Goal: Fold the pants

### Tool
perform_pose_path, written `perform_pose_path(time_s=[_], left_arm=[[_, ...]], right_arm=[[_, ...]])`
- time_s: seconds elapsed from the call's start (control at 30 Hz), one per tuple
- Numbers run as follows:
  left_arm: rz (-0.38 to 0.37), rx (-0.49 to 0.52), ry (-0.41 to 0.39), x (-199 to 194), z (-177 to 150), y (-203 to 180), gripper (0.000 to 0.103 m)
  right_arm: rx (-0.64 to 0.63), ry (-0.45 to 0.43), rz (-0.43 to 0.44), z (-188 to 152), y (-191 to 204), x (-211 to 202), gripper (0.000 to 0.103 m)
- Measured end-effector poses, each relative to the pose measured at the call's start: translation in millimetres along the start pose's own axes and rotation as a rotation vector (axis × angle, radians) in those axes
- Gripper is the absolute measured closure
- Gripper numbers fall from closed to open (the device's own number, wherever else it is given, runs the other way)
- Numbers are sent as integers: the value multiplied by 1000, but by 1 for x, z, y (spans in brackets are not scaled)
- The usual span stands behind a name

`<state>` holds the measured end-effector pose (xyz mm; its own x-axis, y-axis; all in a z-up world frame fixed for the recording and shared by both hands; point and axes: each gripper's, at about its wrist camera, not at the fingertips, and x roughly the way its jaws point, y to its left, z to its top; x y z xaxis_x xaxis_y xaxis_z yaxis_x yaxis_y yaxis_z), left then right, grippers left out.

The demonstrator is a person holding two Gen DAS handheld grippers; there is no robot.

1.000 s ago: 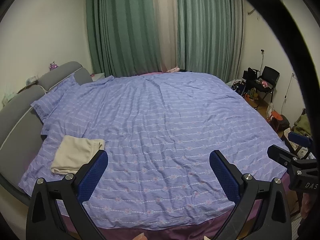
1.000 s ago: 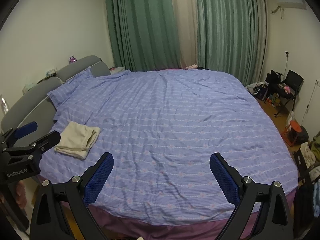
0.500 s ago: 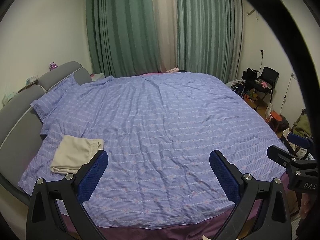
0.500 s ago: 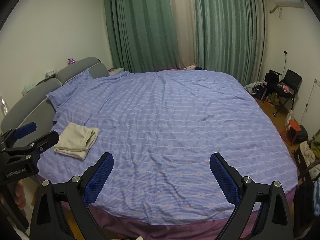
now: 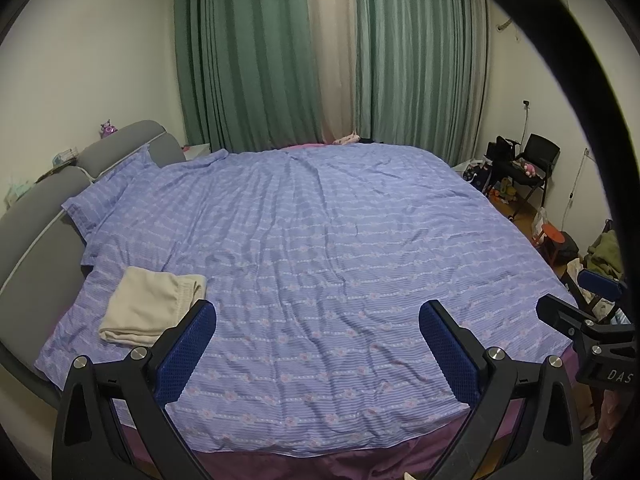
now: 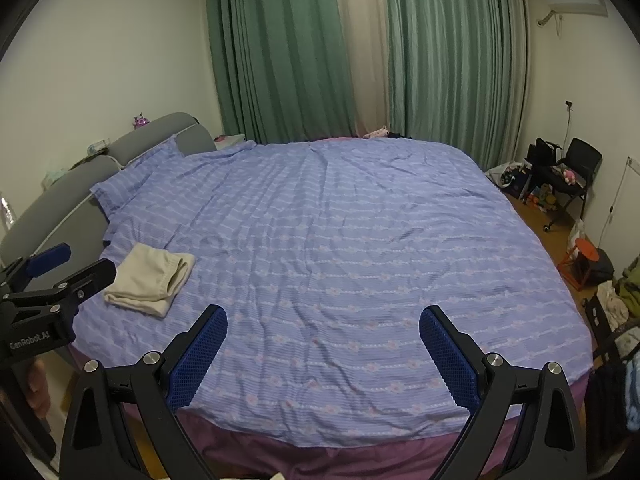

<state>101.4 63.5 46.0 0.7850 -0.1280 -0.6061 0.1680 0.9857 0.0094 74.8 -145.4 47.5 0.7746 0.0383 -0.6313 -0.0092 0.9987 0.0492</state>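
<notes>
Left wrist view: we see both grippers spread wide and empty over the bed, pants folded at 9 o'clock.

We hold the left gripper [image 5: 318, 328] above the foot edge of the lilac striped duvet [image 5: 320, 248], blue pads [image 5: 186, 354] far apart, nothing between them. Cream pants [image 5: 150, 304] lie folded in a flat stack on the duvet at 9 o'clock, just beyond the left pad, near the grey headboard [image 5: 36, 216]. Right gripper [image 6: 322, 336] is equally wide open, gripping nothing; from its view the pants [image 6: 154, 280] sit at 10 o'clock, well apart from its pads. Green curtains [image 6: 288, 48] at 12 o'clock, black chair [image 6: 576, 176] at 2 o'clock, red stool [image 6: 584, 258] at 3 o'clock.
</notes>
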Motion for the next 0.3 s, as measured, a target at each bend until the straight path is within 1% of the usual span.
perform_pose_path(time_s=[0.3], left_arm=[[-1, -3, 4, 1, 0, -1, 0]], right_arm=[[8, 5, -2, -2, -5, 0, 6]])
